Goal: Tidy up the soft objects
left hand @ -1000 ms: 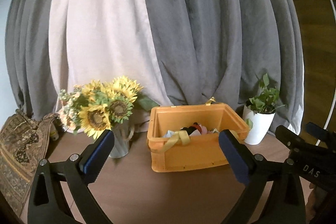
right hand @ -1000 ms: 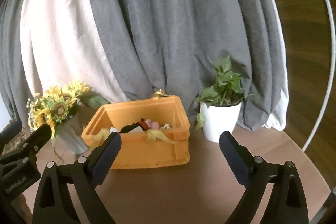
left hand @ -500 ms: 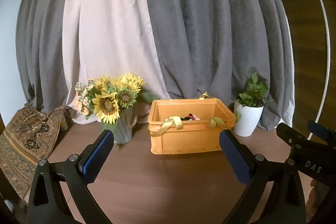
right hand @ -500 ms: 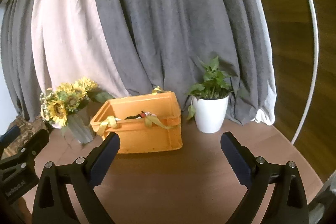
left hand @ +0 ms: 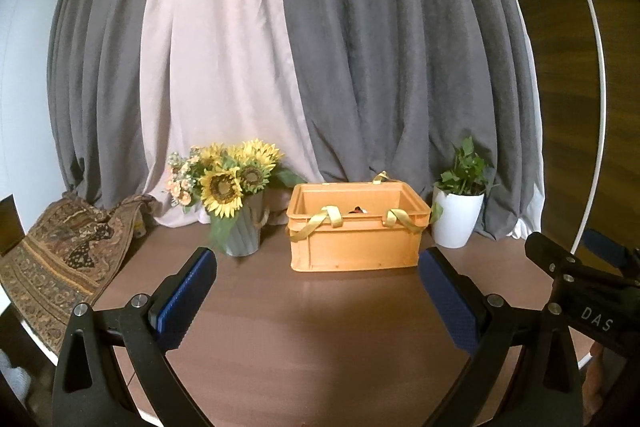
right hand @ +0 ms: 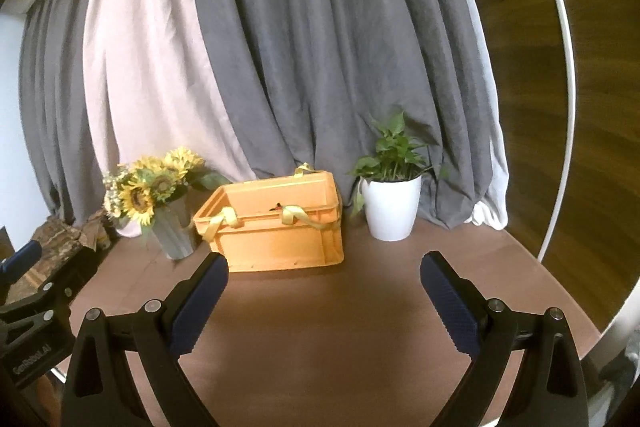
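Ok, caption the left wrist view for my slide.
Open left gripper faces an orange crate between sunflowers and potted plant.

Your orange plastic crate (left hand: 354, 247) stands upright on the brown bench (left hand: 320, 327), at about 12 o'clock from the left claw's view and at about 11 o'clock from the right claw's view (right hand: 276, 235). It is open-topped, rectangular, with a stepped rim. Pale yellow ribbons (left hand: 332, 217) drape over its near rim in two loops, their ends hanging down the front wall; another yellow loop (left hand: 380, 177) pokes up at the far rim. Inside, you can see only a small dark and red-orange scrap of the soft objects (left hand: 359, 210) just above the near rim; the rest is hidden by the wall.
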The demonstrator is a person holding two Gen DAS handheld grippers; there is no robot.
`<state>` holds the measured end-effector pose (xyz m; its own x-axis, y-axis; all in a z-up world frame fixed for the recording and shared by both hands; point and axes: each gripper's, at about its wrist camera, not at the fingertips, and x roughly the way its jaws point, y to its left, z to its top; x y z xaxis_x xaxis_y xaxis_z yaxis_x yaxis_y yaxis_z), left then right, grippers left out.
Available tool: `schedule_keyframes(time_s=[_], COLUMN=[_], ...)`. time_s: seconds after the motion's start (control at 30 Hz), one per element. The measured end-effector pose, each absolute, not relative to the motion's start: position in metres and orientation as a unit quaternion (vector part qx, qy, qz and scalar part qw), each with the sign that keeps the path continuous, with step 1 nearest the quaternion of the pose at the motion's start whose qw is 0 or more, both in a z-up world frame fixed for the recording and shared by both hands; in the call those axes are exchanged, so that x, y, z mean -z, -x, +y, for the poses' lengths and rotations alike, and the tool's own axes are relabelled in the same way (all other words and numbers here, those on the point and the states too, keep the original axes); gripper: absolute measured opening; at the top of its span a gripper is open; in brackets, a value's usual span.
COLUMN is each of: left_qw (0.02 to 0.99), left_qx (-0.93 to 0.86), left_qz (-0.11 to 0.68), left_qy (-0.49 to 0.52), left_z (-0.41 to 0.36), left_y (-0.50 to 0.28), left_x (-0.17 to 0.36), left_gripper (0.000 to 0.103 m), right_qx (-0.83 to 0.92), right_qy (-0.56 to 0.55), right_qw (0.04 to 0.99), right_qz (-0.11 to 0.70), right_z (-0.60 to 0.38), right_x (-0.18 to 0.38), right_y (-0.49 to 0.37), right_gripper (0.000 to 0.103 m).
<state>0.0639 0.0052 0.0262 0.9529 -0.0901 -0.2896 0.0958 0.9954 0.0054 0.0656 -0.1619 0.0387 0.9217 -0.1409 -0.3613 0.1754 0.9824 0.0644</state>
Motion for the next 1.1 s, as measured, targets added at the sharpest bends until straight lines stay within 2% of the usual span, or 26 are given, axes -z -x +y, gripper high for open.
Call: schedule_keyframes(time_s=[0.47,1.1], left_qw=[0.989,0.99], left_qx=[0.05,0.042], left_qz=[0.14,0.137], left_qy=[-0.008,-0.014], left_z=[0.005,-0.001], left_y=[-0.008,0.026], left_x=[-0.027,-0.027], left_gripper=[0.103,0.103], right_qx=[0.079,0.08], right_qy=[-0.044,-0.043], right_qw=[0.982,0.982], right_qz=[0.168,0.166], right_z=[-0.16,-0.162], right_x=[-0.042,-0.045], right_y=[-0.009,0.026], right_gripper=[0.098,0.098])
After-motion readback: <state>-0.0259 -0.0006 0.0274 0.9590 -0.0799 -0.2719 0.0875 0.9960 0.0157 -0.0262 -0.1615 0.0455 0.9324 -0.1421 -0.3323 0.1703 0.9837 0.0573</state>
